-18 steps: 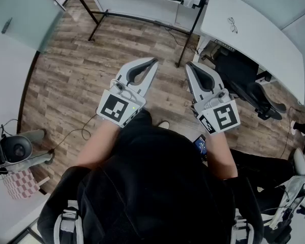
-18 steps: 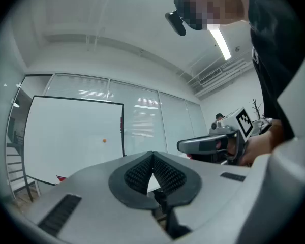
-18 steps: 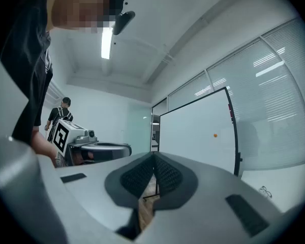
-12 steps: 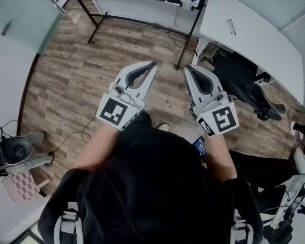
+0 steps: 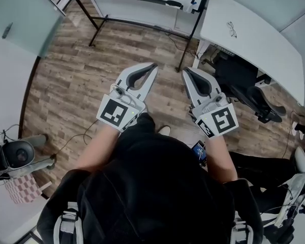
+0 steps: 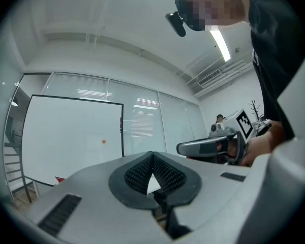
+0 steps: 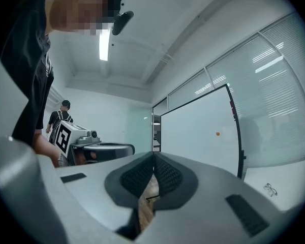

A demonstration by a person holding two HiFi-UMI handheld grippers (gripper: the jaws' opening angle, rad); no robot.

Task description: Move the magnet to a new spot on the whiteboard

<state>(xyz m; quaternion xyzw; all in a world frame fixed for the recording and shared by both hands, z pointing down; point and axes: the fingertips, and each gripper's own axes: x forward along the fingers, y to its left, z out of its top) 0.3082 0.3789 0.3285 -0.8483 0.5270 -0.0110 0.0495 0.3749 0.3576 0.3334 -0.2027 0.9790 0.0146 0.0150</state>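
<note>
Office room, wood-plank floor [image 5: 66,75], glass partitions [image 6: 142,126] behind the whiteboard [image 6: 66,136]. Whiteboard: black-framed, upright, facing both grippers and well apart from them. Magnet [image 6: 103,141]: small orange dot on the whiteboard's face, about mid-height, toward its right-hand frame edge; reads as round, too small to give a long axis or heading. Left gripper [image 5: 154,65]: jaws closed tip to tip, nothing between, aimed level toward the whiteboard. Right gripper [image 5: 184,70]: likewise closed and empty, just beside the left gripper.
</note>
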